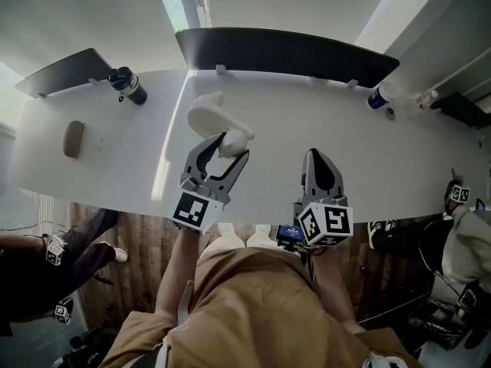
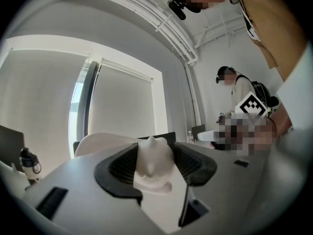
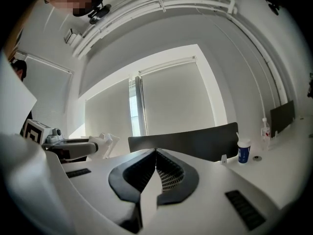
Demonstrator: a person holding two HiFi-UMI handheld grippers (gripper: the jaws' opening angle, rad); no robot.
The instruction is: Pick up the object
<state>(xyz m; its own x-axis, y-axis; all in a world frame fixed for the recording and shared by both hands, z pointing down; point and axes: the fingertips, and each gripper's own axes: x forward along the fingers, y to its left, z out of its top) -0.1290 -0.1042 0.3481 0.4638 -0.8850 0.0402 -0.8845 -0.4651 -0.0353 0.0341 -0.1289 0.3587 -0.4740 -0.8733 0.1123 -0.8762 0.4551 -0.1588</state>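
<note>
The left gripper clamps its jaws on the narrow end of the white object, which seems to hang just over the white table. The right gripper is closed and empty. The step in hand is probably the lift, and the next move calls for a steady, firm grip.

Likely office, white desk, dark partitions

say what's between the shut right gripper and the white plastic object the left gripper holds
Only bare white tabletop, seen in the head view, separates the right gripper from the white plastic object that the left gripper clamps.
</note>
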